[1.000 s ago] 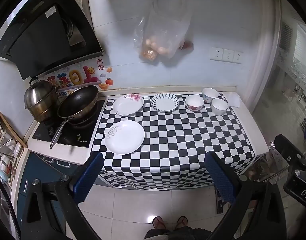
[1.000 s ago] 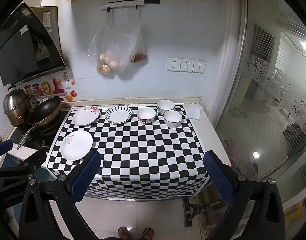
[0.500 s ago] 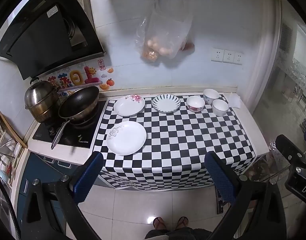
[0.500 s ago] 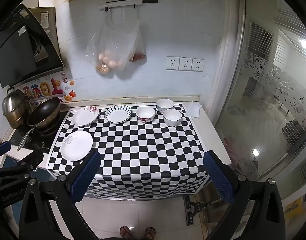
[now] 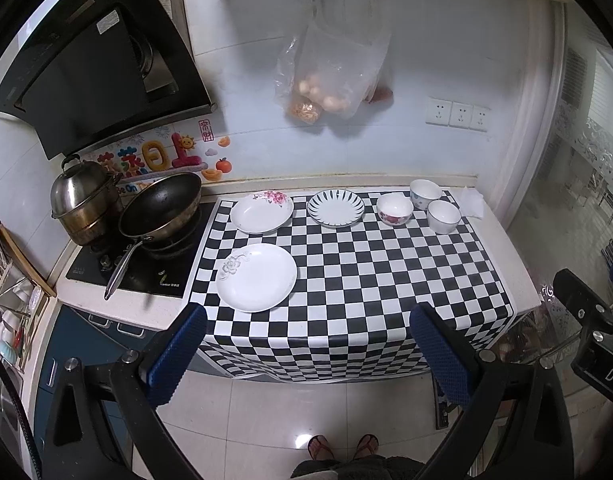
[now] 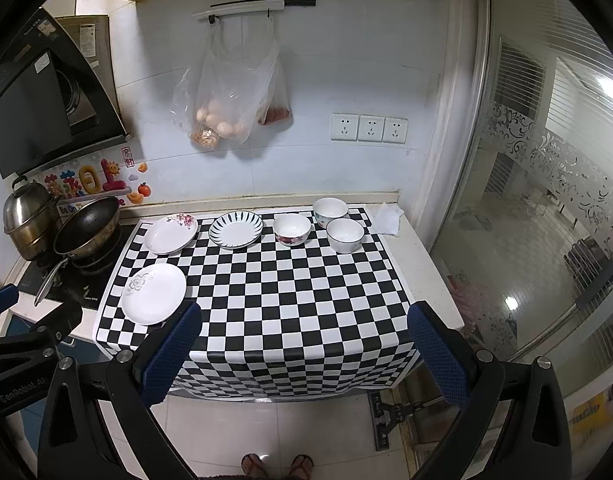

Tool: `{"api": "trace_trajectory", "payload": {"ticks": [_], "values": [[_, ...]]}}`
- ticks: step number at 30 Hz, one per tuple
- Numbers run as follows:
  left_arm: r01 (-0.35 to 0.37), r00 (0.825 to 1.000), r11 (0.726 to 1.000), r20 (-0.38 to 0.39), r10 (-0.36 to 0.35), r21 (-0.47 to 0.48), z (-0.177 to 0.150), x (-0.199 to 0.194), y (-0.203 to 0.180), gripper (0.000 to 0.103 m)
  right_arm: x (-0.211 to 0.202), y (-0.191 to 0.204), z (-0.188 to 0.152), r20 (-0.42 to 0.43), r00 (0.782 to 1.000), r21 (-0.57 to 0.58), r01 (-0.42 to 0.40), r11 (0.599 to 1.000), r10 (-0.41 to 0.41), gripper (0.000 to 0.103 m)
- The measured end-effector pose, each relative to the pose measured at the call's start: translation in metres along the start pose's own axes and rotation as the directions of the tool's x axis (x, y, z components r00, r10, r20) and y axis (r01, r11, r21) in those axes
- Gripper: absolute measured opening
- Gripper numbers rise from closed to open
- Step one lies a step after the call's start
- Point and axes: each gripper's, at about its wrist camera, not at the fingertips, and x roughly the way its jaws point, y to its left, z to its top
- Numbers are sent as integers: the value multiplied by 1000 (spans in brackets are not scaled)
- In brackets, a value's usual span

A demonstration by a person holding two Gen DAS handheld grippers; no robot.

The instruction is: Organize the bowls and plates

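Checkered black-and-white cloth (image 5: 366, 272) covers the desk ahead of both claws, and on it, well beyond the fingertips, lie three white plates: a plain floral-embossed one (image 5: 256, 277) nearest the left claw (image 5: 306, 344), a pink-flowered one (image 5: 262, 213) and a blue-striped one (image 5: 335, 208) behind it. Three small white bowls (image 6: 345, 234) cluster ahead-right of the right claw (image 6: 304, 346), likely to be stacked apart from the plates; both claws hang wide and hold nothing, short of the desk edge
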Motion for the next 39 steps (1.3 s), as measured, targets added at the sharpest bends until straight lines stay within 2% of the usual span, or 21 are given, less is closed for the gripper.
{"api": "trace_trajectory", "payload": {"ticks": [39], "values": [[2,1000,1000,7,-2,-5,0,0,4,103,5,4,-1,-4,1000,-5,11,1000,-11,103]]}}
